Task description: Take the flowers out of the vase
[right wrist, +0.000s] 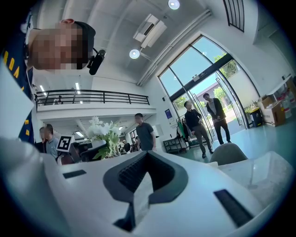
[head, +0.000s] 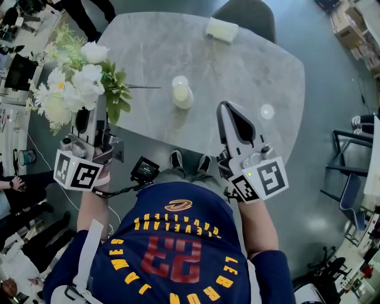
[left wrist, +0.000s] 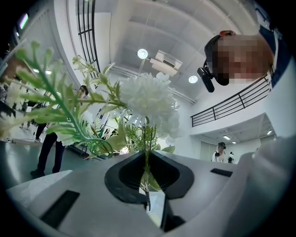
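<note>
A bunch of white flowers [head: 77, 83] with green leaves is held off the table's left edge, apart from the vase. My left gripper [head: 89, 123] is shut on its stems; in the left gripper view the thin green stems [left wrist: 147, 139] run between the nearly closed jaws of the left gripper [left wrist: 147, 156], with a big white bloom [left wrist: 148, 95] above. The small pale vase [head: 182, 94] stands upright mid-table with nothing in it. My right gripper [head: 225, 108] is shut and holds nothing, over the table's near edge. The right gripper view shows the right gripper [right wrist: 148, 155] and the flowers [right wrist: 104, 132] far left.
The grey stone table [head: 237, 71] also carries a small clear glass [head: 267, 111] at the right and a pale folded item [head: 221, 29] at the far edge. A dark chair [head: 246, 15] stands behind it. People [right wrist: 145, 134] stand around the hall; desks [head: 18, 71] lie at the left.
</note>
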The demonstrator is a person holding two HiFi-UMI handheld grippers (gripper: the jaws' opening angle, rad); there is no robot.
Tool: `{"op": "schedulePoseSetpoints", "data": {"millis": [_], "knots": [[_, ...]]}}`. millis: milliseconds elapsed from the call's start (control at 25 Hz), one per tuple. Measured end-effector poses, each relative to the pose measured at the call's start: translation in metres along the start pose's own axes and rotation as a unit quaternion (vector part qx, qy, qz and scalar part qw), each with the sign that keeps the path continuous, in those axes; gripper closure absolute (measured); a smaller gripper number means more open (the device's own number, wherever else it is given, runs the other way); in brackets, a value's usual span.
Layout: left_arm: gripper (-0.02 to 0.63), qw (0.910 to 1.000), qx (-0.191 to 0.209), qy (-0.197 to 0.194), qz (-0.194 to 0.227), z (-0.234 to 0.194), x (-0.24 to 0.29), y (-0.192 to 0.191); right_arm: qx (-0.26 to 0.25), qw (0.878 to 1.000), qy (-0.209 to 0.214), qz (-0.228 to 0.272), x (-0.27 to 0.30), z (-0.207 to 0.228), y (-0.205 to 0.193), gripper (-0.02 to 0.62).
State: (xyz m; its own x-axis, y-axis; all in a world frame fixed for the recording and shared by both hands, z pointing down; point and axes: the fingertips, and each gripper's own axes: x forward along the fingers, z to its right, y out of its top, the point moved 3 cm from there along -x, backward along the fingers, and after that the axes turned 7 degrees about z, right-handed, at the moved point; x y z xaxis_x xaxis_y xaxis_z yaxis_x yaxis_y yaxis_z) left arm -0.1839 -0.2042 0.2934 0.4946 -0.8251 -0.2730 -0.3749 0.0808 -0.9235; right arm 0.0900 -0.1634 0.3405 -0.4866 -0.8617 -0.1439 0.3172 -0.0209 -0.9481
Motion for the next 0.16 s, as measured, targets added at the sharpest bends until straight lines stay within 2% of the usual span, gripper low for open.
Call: {"op": "schedulePoseSetpoints", "data": {"millis": [160], "knots": [[0.569, 1.0000, -0.001, 0.002, -0.003, 0.0022, 0.0046, -0.0068, 0.001, 1.000, 0.000, 0.000, -0.0018, 0.0079, -0.0008, 0.588]]}}
